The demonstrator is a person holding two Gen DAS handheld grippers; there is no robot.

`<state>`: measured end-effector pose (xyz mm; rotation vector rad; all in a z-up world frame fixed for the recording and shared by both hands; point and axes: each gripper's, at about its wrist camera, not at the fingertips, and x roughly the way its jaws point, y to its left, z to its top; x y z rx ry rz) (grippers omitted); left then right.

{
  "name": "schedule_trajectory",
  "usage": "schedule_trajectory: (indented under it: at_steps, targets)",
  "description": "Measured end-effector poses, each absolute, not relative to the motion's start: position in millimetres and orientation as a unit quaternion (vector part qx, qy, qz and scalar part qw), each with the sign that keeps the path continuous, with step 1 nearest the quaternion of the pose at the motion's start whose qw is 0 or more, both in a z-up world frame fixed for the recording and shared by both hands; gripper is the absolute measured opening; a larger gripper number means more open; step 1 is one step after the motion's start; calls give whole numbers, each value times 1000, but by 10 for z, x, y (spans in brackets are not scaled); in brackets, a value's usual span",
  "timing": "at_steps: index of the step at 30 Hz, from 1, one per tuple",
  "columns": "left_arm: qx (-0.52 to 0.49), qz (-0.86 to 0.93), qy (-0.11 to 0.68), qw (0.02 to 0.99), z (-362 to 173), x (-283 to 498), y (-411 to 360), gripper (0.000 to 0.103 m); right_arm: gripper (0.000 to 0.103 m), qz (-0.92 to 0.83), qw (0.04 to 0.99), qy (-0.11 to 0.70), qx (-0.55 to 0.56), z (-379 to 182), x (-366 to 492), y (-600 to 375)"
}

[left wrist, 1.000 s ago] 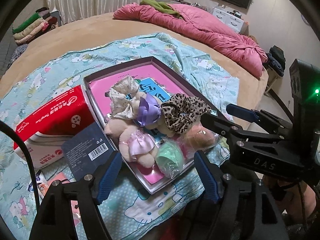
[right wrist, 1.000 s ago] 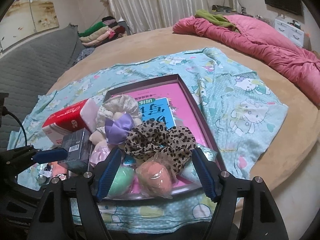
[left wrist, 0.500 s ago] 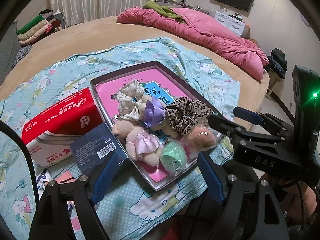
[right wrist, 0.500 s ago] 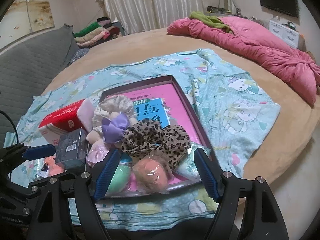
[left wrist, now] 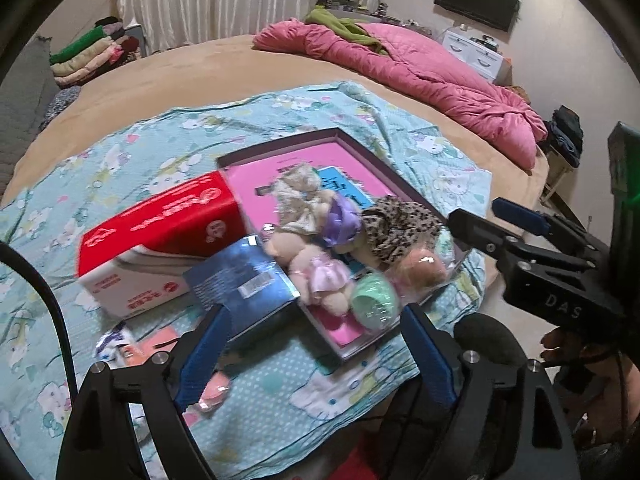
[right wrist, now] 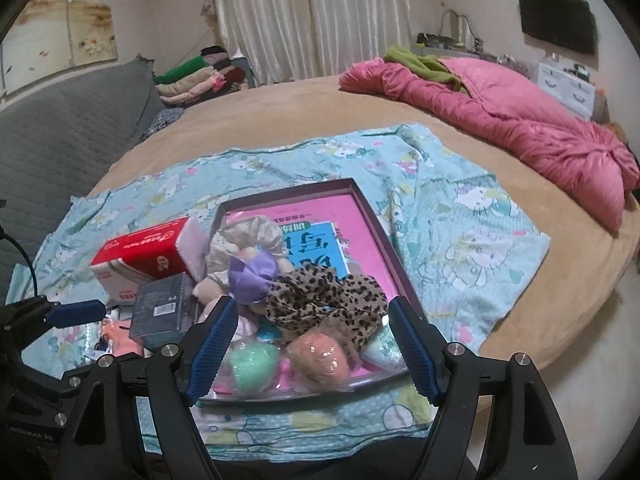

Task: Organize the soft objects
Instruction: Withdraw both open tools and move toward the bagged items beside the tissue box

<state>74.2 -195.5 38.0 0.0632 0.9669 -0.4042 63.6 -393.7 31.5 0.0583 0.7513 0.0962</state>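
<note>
Clearly, we hold both grippers spread wide and gripping nothing above the near edge of a round tan bed [right wrist: 280, 120]. Our left gripper [left wrist: 312, 352] hovers over the turquoise cartoon-cat blanket [left wrist: 160, 152], its blue-padded fingers [left wrist: 202, 360] apart on either side of the pile. Our right gripper [right wrist: 312, 348] is likewise released, its fingers framing the near end of a shallow rectangular box lid with a dark rim and pink printed bottom [right wrist: 372, 216].

That lid lies flat on the blanket, its long axis running away from us toward the far pink quilt [right wrist: 500, 112], skewed somewhat to the right in the left wrist view. The soft things sit heaped in its near half. A leopard-print fabric scrunchie [right wrist: 328, 300] sprawls across the lid's width, touching a lilac satin bow [right wrist: 254, 276] and a beige lace scrunchie [right wrist: 248, 236] behind it. A cream plush toy in a pale pink dress [left wrist: 316, 272] lies along the lid's left rim, roughly lengthwise. Nearest us are a mint-green puff in clear wrap [right wrist: 252, 364] and a peach puff in clear wrap [right wrist: 320, 360], side by side.

Just left of the lid stand a red-and-white tissue box [left wrist: 160, 232], long axis crosswise, and a dark blue carton with a barcode [left wrist: 244, 280] leaning against the lid's edge.
</note>
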Motion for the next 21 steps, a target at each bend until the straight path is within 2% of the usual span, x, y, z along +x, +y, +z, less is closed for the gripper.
schedule_trajectory:
  at_steps: [21]
  targets:
    - [-23,-91,448,889,594,634,-820,86,79,153,928,334,-51,666,460,-2917]
